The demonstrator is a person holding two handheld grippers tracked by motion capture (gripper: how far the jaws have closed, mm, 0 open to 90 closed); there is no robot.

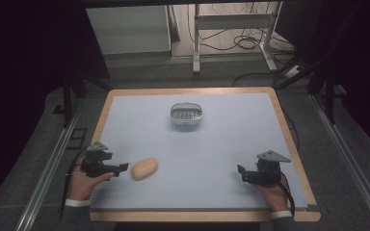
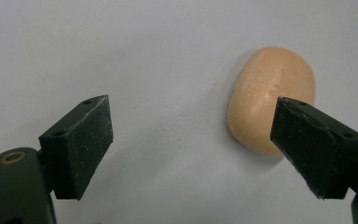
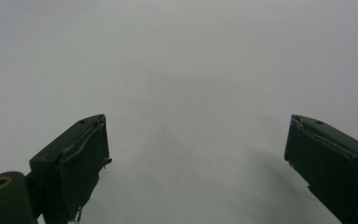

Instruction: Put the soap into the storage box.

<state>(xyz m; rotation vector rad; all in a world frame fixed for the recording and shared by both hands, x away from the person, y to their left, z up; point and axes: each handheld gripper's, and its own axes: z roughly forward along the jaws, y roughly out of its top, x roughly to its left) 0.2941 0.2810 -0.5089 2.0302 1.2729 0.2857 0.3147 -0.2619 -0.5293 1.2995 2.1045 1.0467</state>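
A peach-coloured oval soap bar (image 1: 144, 168) lies on the pale blue mat at the front left. My left gripper (image 1: 122, 168) rests just left of it, pointing at it, jaws open. In the left gripper view the soap bar (image 2: 265, 93) lies ahead of the right jaw, partly behind it, and my left gripper (image 2: 191, 140) has nothing between its jaws. A white soap dish (image 1: 186, 115) with a ridged insert stands at the middle back. My right gripper (image 1: 242, 172) sits at the front right, jaws open over bare mat (image 3: 186, 93); the right gripper (image 3: 196, 163) holds nothing.
The mat (image 1: 212, 149) covers a wooden-edged table (image 1: 294, 159). Beyond the far edge stand a white cabinet (image 1: 130, 29) and a metal frame (image 1: 231, 33) with cables on the floor. Metal rails run down both sides.
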